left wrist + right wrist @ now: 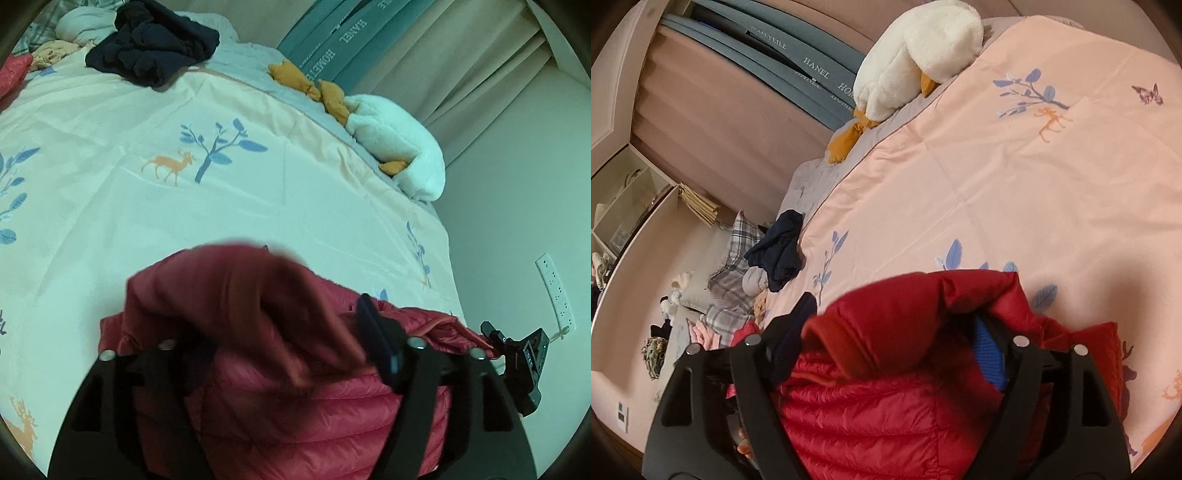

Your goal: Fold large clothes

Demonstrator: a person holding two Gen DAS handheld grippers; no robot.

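A red quilted down jacket (258,398) lies on the bed in front of me; it also fills the lower half of the right wrist view (886,417). My left gripper (288,354) has a bunched, blurred fold of the jacket between its fingers; the left finger is hidden under fabric, and the blue pad of the right finger (376,343) shows. My right gripper (894,350) also has jacket fabric bunched between its fingers, with the blue pad (988,358) partly covered. The right gripper's body (524,358) shows at the jacket's right end.
The bed has a peach duvet (184,206) printed with deer and trees. A dark navy garment (155,44) lies at the far side, also in the right wrist view (779,251). A white plush duck (399,147) lies by the headboard. A wall (517,221) borders the bed.
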